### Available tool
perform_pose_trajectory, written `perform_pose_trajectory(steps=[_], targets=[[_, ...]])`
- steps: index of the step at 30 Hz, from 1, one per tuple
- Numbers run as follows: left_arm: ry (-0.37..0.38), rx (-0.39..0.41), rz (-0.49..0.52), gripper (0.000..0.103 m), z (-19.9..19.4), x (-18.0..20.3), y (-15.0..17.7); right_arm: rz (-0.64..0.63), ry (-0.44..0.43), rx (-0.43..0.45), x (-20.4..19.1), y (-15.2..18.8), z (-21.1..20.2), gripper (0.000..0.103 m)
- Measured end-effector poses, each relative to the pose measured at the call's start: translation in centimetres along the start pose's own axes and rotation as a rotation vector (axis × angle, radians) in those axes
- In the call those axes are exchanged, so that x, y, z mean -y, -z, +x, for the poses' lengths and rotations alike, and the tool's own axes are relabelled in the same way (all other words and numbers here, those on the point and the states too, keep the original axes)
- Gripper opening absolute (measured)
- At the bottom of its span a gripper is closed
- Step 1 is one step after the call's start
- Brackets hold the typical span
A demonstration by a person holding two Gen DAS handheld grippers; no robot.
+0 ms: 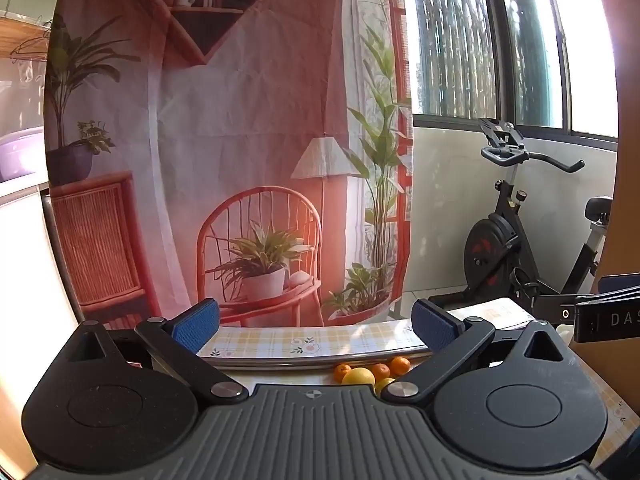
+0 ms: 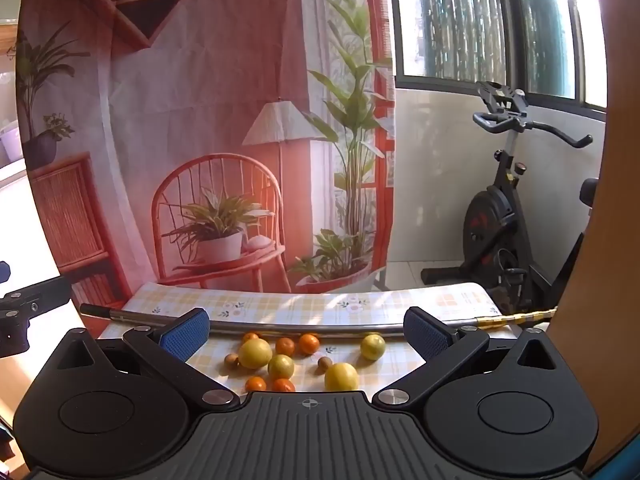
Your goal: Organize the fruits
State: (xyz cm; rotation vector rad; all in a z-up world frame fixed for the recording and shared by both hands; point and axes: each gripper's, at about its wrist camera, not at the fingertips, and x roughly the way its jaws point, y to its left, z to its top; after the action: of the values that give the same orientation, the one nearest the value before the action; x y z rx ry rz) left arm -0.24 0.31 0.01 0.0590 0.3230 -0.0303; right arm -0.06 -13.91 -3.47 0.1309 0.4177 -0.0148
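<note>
Nearest the lens in both views sit my own tools: my left gripper fills the bottom of its frame with both blue pads spread wide and nothing between them, and my right gripper stands just as wide and just as empty. Through the right wrist view the fruits lie loose on the checked tablecloth in the lower middle of the frame. Reading from the left, I see a small brown nut-like thing, a big yellow lemon, small oranges scattered among them, another lemon at lower centre, and a greenish-yellow one furthest right. Just behind them a long metal rod runs across the table. I judge the trouble lies in how round everything is: a pad nudging one fruit could set it rolling into its neighbours or off the near edge, and a firm squeeze might pop a small orange sideways out of the pads. The rod could also catch a fingertip if I reach in from behind. My left view only catches a few fruits low down, half hidden by the gripper body, so that hand would be aiming nearly blind. As for writing, the letters "DAS" show on the other gripper's black body at the right edge of the left view; nothing else is legible.
</note>
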Motion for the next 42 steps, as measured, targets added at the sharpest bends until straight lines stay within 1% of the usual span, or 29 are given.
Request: perform_pose_trajectory(steps=[1, 4, 6, 9, 10, 11, 22, 26, 42], targets=[[-0.014, -0.024, 0.025, 0.103, 0.3, 0.3, -0.1, 0.003, 0.001, 0.0, 0.0, 0.0, 0.0, 0.103], [-0.019, -0.021, 0.022, 0.103, 0.4, -0.6, -0.7, 0.002, 0.006, 0.005, 0.1, 0.0, -0.2, 0.103], [-0.03, -0.007, 0.034, 0.103, -0.3, -0.2, -0.7, 0.001, 0.009, 0.004, 0.1, 0.0, -0.4, 0.103], [-0.039, -0.003, 0.033, 0.103, -0.1, -0.3, -0.6, -0.002, 0.013, 0.01, 0.1, -0.1, -0.8, 0.103], [-0.039, -0.003, 0.034, 0.103, 0.0, -0.3, -0.6, -0.001, 0.014, 0.011, -0.2, -0.2, -1.0, 0.103], [-0.04, -0.002, 0.032, 0.103, 0.1, -0.3, -0.6, 0.008, 0.007, 0.002, 0.3, -0.3, -0.6, 0.103], [-0.037, 0.014, 0.038, 0.103, -0.4, 0.0, -0.3, 0.011, 0.014, 0.013, 0.3, 0.0, -1.2, 0.103], [-0.031, 0.023, 0.04, 0.103, -0.5, 0.0, -0.3, 0.013, 0.009, 0.02, 0.1, -0.4, -1.4, 0.103], [-0.032, 0.027, 0.049, 0.103, -0.7, 0.2, -0.1, 0.019, 0.02, 0.031, 0.2, -0.4, -1.9, 0.103]])
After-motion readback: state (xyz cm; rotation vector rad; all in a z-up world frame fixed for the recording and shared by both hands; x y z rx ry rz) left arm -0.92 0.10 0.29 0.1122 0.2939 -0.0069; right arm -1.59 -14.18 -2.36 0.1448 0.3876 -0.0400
